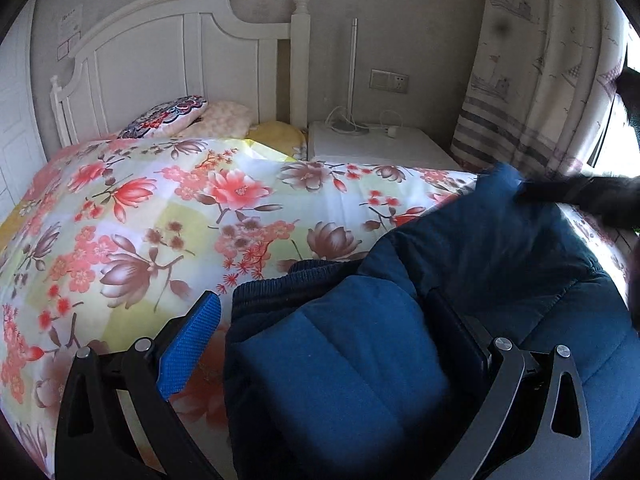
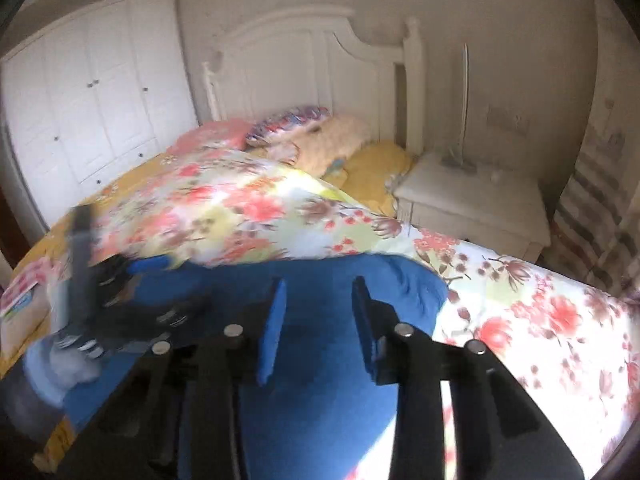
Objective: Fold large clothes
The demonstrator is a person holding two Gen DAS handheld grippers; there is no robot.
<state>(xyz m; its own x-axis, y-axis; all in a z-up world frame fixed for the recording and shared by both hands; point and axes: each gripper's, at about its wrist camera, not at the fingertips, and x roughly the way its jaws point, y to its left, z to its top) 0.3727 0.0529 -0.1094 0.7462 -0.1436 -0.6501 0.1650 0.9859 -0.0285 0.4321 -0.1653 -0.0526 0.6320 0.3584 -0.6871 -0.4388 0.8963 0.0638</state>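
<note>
In the left wrist view, the left gripper stands wide, and a thick fold of the dark blue padded garment lies between its fingers on the floral bedcover; its right finger is hidden by the cloth, so I cannot tell if the pads press on it. In the right wrist view, which is blurred, the right gripper has its fingers narrow with a clear gap and nothing between them, above the same blue garment that lies on the bed near the white bedside cabinet.
</note>
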